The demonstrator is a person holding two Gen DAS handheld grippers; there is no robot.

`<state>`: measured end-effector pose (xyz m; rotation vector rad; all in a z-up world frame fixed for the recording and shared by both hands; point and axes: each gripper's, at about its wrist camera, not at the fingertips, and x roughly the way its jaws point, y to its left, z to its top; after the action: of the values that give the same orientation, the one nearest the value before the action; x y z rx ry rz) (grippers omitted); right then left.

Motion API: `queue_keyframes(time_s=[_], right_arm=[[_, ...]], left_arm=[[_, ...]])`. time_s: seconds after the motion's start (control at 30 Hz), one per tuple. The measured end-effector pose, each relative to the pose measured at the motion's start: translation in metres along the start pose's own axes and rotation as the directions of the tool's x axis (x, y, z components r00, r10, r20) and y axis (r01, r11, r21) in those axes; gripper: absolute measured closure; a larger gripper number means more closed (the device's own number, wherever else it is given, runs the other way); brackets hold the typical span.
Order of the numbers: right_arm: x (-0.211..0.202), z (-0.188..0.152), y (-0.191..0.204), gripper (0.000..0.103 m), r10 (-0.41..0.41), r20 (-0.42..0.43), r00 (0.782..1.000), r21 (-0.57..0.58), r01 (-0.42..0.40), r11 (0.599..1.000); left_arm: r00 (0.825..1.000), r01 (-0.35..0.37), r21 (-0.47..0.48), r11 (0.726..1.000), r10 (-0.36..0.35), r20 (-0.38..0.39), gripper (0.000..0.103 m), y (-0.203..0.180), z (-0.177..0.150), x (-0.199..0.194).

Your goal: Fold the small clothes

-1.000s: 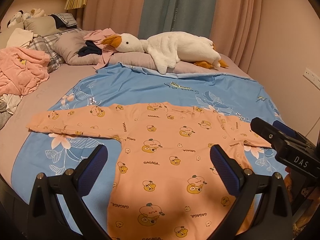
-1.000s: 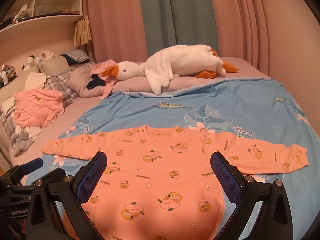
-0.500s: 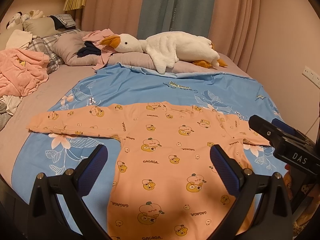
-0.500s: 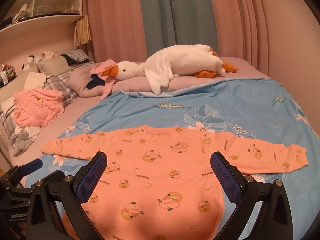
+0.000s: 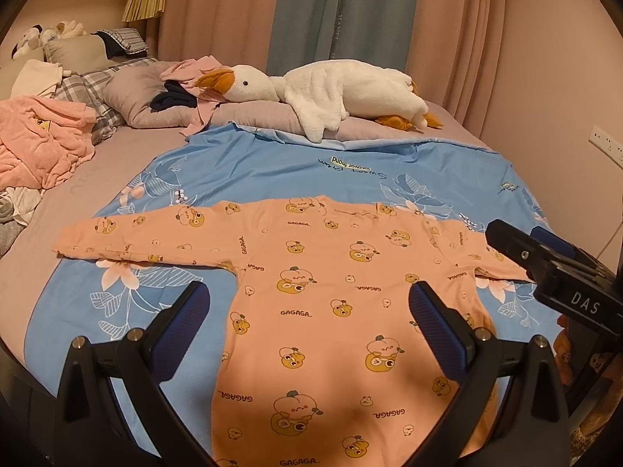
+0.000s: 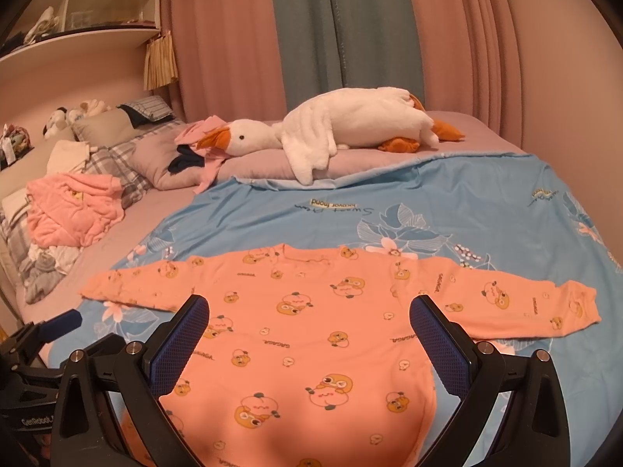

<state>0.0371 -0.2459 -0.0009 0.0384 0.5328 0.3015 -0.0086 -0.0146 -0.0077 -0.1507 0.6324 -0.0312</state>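
We have the orange long-sleeved cotton top printed with cartoon faces (image 5: 335, 303) spread flat on the blue floral bed cover (image 5: 350, 167), well short of the white plush goose (image 5: 331, 93), sleeves out so each can be folded in. Our left gripper (image 5: 307, 319) and right gripper (image 6: 307, 330) hover over its body, jaws spread, holding nothing.
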Motion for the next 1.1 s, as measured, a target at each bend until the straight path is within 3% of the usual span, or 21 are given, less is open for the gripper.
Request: queue_keyframes(time_s=[0.73, 1.1], right_arm=[[0.005, -0.002, -0.001, 0.001, 0.002, -0.024, 1.000, 0.014, -0.002, 1.000], [0.013, -0.002, -0.017, 0.001, -0.019, -0.045, 0.999, 0.052, 0.021, 0.998]], left_arm=[[0.999, 0.026, -0.005, 1.000, -0.026, -0.018, 0.001, 0.001, 0.002, 0.005], [0.992, 0.069, -0.043, 0.997, -0.073, -0.101, 0.002, 0.003, -0.003, 0.036]])
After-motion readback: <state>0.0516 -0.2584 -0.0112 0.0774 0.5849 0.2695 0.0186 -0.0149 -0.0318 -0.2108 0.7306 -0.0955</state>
